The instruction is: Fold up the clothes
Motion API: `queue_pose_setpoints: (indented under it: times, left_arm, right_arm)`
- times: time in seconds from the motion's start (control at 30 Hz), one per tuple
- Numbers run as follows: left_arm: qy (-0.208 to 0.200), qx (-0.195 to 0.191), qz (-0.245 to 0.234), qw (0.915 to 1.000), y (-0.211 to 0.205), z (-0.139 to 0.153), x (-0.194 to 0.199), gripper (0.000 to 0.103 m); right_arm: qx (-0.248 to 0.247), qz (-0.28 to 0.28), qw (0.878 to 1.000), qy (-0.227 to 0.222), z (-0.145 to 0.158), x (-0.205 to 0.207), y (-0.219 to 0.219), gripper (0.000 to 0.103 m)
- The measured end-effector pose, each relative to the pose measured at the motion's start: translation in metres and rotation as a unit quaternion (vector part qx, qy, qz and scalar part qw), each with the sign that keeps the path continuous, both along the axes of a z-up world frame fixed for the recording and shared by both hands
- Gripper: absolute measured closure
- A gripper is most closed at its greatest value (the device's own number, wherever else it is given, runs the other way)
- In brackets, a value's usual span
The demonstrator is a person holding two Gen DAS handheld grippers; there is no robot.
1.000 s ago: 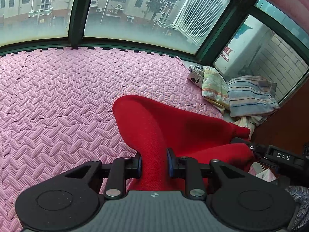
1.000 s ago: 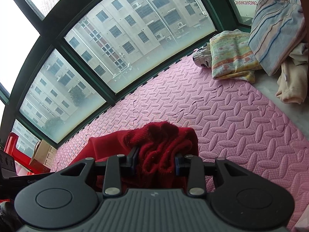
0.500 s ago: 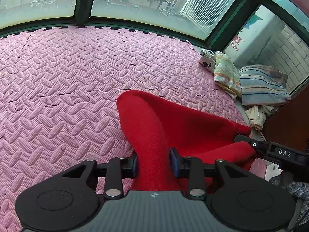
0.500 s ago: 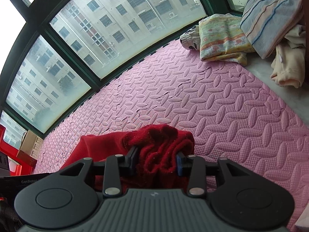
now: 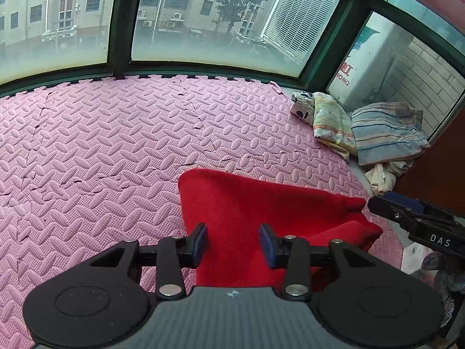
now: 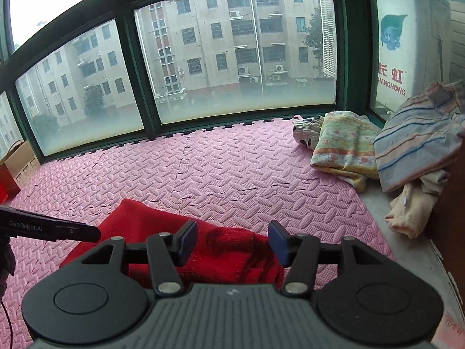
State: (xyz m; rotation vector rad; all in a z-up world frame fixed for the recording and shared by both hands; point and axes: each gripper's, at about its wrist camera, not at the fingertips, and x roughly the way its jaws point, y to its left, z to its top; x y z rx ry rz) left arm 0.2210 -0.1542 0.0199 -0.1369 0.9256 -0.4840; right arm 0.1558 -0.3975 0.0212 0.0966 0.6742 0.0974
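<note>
Red knit garment (image 5: 261, 203): lay bunched on pink foam mat (image 5: 116, 151), lower centre of frame, directly ahead of both grippers (left (image 5: 233, 241), right (image 6: 232, 241)), jaws released; ribbed edge nearer the right.

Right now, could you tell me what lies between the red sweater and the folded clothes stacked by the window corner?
Only bare pink foam mat separates the red sweater from the folded clothes; the right wrist view shows it.
</note>
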Motion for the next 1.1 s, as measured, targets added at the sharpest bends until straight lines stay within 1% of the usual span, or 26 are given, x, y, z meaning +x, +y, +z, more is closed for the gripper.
queue_pose_setpoints:
  times: [0.17,0.33,0.47,0.53,0.63,0.7,0.8,0.93,1.0,1.07,1.1]
  left_arm:
    - [-0.013,-0.004,-0.029,0.9995,-0.016,0.005,-0.008,0.06]
    - [-0.008,0.002,-0.056,0.9984,-0.03,-0.007,-0.017,0.06]
    - [0.002,0.013,-0.071,0.9974,-0.037,-0.021,-0.026,0.06]
    - [0.006,0.018,-0.074,0.9971,-0.04,-0.028,-0.028,0.06]
    - [0.005,0.02,-0.078,0.9967,-0.041,-0.034,-0.031,0.059]
    - [0.002,0.02,-0.079,0.9967,-0.042,-0.033,-0.032,0.059]
    - [-0.01,0.014,-0.082,0.9965,-0.042,-0.023,-0.035,0.059]
    - [-0.032,0.003,-0.087,0.9957,-0.049,-0.012,-0.037,0.059]
    - [-0.036,-0.001,-0.093,0.995,-0.055,-0.011,-0.038,0.061]
    - [-0.034,-0.005,-0.103,0.9941,-0.06,-0.012,-0.039,0.061]
    - [-0.032,-0.006,-0.108,0.9937,-0.062,-0.014,-0.04,0.061]
  right_arm:
    - [-0.046,0.032,0.998,0.006,-0.01,-0.001,0.027,0.048]
    - [-0.08,0.043,0.996,0.005,-0.023,-0.018,0.039,0.048]
    - [-0.086,0.041,0.995,0.009,-0.035,-0.029,0.041,0.048]
    - [-0.078,0.036,0.996,0.015,-0.049,-0.034,0.037,0.048]
    - [-0.07,0.034,0.997,0.012,-0.061,-0.041,0.033,0.048]
    - [-0.065,0.036,0.997,0.013,-0.058,-0.043,0.03,0.048]
    - [-0.05,0.041,0.998,0.004,-0.04,-0.043,0.026,0.049]
    - [-0.056,0.04,0.997,-0.024,-0.013,-0.036,0.025,0.05]
    - [-0.054,0.045,0.997,-0.029,-0.005,-0.026,0.026,0.051]
    - [-0.048,0.048,0.997,-0.03,-0.002,-0.014,0.028,0.059]
    - [-0.042,0.052,0.998,-0.023,-0.003,-0.008,0.029,0.065]
